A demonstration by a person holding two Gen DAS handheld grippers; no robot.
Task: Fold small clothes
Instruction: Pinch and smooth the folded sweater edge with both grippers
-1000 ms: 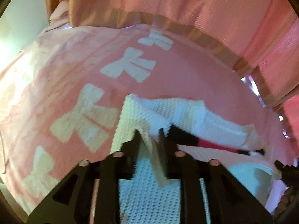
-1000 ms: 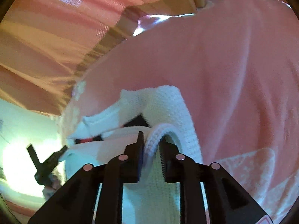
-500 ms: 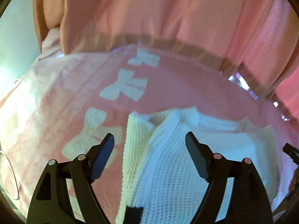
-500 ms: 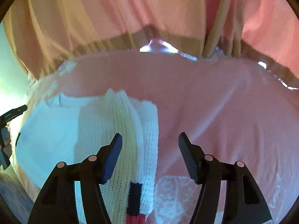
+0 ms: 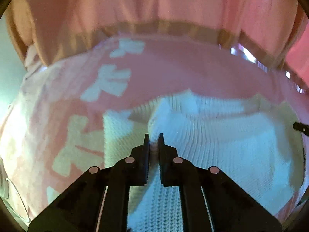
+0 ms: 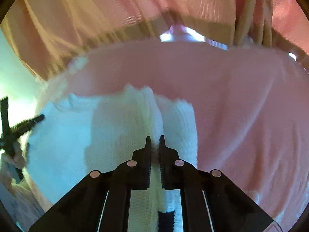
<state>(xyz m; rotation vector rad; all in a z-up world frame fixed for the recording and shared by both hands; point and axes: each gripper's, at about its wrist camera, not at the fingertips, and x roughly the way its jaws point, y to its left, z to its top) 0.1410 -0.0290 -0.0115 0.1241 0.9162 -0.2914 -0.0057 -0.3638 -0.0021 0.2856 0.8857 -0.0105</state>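
A small white knitted garment [image 5: 222, 141] lies folded on a pink blanket [image 5: 173, 71] with white bow patterns. My left gripper [image 5: 154, 139] is shut on a raised fold at the garment's left side. In the right wrist view the same garment [image 6: 112, 135] fills the lower left. My right gripper [image 6: 154, 141] is shut on a ridge of knit near the garment's right edge. A black patch of the garment [image 6: 166, 218] shows below the right gripper.
Pink-orange curtains [image 5: 154, 5] hang behind the blanket, with a tan band at their foot. The other gripper and the hand holding it [image 6: 11, 135] show at the left edge of the right wrist view. The blanket [image 6: 241, 106] stretches right of the garment.
A second ago both grippers held the garment; half a second ago both were open above it. Now both have closed again on new folds of the white knit.
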